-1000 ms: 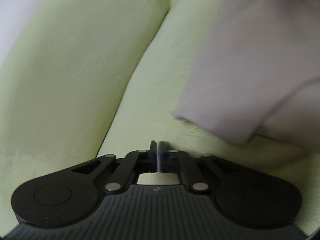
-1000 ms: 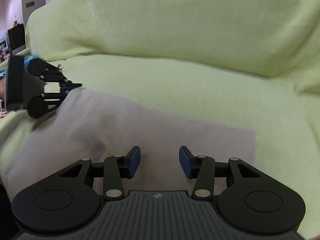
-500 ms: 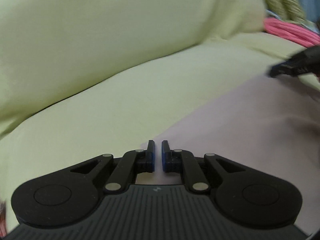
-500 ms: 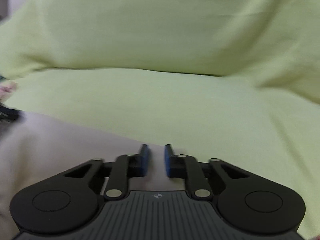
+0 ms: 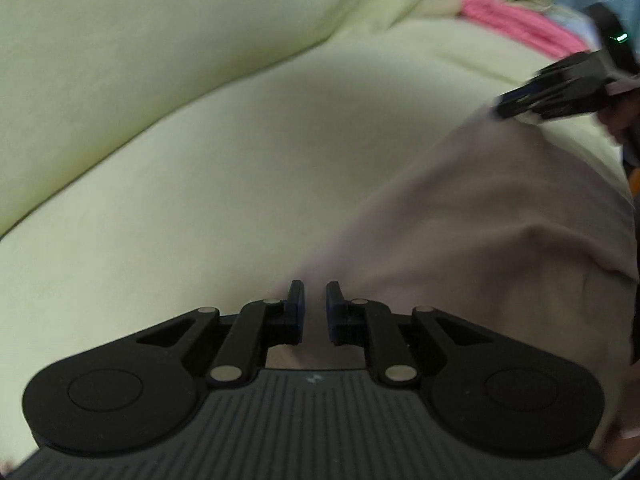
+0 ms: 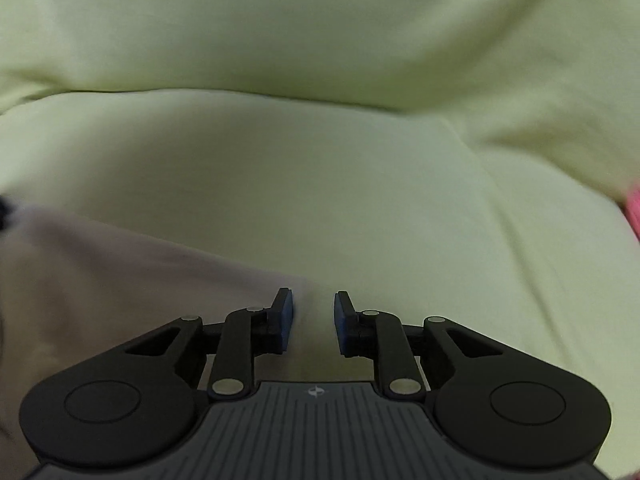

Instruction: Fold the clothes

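A pale pinkish-grey garment (image 5: 480, 220) lies flat on the light green sofa seat (image 5: 200, 200). My left gripper (image 5: 315, 305) hovers over its near left corner, fingers a narrow gap apart, with the cloth showing below that gap and nothing pinched. My right gripper (image 6: 313, 314) is open a bit wider at the garment's (image 6: 100, 280) right corner, which ends just by the left fingertip. From the left wrist view the right gripper (image 5: 520, 102) appears at the far edge of the garment. A dark sliver of the left gripper (image 6: 4, 208) shows at the right view's left border.
The green-covered sofa backrest (image 6: 320, 28) rises behind the seat. A pink cloth (image 5: 520, 28) lies at the far right end of the sofa, also a pink sliver (image 6: 634, 212) in the right view. Bare seat cover stretches ahead of both grippers.
The left gripper, shut a second ago, swung round to the garment's corner and parted slightly. The right gripper narrowed from wide open, shifted to the garment's right corner, then widened a little.
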A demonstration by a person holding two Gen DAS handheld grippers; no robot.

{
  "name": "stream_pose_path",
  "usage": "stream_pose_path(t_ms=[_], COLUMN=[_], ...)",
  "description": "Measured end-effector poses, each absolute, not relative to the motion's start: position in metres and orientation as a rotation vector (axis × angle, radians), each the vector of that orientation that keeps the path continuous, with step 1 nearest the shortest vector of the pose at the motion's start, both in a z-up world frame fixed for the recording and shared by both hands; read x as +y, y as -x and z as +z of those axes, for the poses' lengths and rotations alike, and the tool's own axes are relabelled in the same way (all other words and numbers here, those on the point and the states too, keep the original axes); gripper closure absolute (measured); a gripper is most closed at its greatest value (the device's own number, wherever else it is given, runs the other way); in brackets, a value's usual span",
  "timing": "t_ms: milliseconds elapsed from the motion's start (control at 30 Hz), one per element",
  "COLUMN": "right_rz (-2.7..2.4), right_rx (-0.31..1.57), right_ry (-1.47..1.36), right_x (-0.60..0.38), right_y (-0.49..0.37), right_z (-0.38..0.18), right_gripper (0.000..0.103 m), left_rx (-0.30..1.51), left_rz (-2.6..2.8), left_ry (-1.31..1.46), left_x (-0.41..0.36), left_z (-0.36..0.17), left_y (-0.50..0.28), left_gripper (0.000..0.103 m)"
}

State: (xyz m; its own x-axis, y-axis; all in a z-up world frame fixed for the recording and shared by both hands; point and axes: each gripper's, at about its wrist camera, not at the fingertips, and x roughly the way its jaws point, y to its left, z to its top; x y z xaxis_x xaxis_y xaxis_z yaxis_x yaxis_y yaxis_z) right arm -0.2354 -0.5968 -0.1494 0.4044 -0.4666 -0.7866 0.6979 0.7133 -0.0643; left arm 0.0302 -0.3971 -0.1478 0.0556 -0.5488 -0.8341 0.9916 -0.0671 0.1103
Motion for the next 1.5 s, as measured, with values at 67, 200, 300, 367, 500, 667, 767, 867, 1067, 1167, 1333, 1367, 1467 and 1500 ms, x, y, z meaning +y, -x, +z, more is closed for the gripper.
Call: stream_pose_path(t_ms=[67,200,300,367,500,667,767,867,1067,1167,1333,1367,1467,1500], right_rz=[-0.785,-0.764,-0.81,-0.869,-1.033,-1.056,-1.056,-1.065,-1.039,-1.033,-0.959,-0.943,-0.904,-0.893], right_rx=[0.909,0.932,0.921,0.923,0.875,0.907,0.922,0.914,0.911,0.924,0.99,0.994,1.007,1.013], right_ry=[-0.346,-0.498,-0.609,-0.66,-0.831,-1.04,-1.064,-1.006,-0.692,-0.45,-0.07,-0.006,0.105,0.116], right_x=[-0.595,-0.571,-0.534,-0.5,-0.418,-0.333,-0.308,-0.294,-0.278,-0.279,-0.283,-0.283,-0.289,-0.293], right_y=[0.242,0.241,0.232,0.223,0.192,0.147,0.127,0.106,0.046,0.018,-0.02,-0.025,-0.033,-0.034], right_z=[-0.121,-0.061,-0.019,-0.003,0.002,-0.006,-0.009,-0.034,-0.083,-0.101,-0.135,-0.14,-0.154,-0.158], right_gripper=[0.083,0.083,0.083,0.083,0.082,0.083,0.082,0.082,0.082,0.071,0.066,0.066,0.072,0.081], left_rx=[0.655,0.601,0.558,0.525,0.451,0.174,0.059,-0.115,-0.351,-0.442,-0.595,-0.626,-0.635,-0.634], left_rz=[-1.435,-1.61,-1.724,-1.797,-1.875,-1.876,-1.982,-2.107,-2.227,-2.25,-2.283,-2.289,-2.294,-2.294], left_ry=[-0.988,-1.136,-1.195,-1.203,-1.334,-1.57,-1.561,-1.63,-1.65,-1.636,-1.609,-1.603,-1.597,-1.596], left_x=[-0.401,-0.406,-0.404,-0.4,-0.402,-0.398,-0.379,-0.371,-0.359,-0.363,-0.369,-0.37,-0.371,-0.371], left_z=[-0.122,-0.064,-0.035,-0.028,-0.048,-0.061,-0.071,-0.111,-0.157,-0.167,-0.183,-0.187,-0.188,-0.186], left_y=[-0.019,0.006,0.003,-0.008,-0.035,-0.062,-0.069,-0.073,-0.076,-0.076,-0.077,-0.077,-0.077,-0.078], left_gripper=[0.093,0.084,0.081,0.081,0.081,0.082,0.082,0.085,0.089,0.089,0.088,0.087,0.086,0.086])
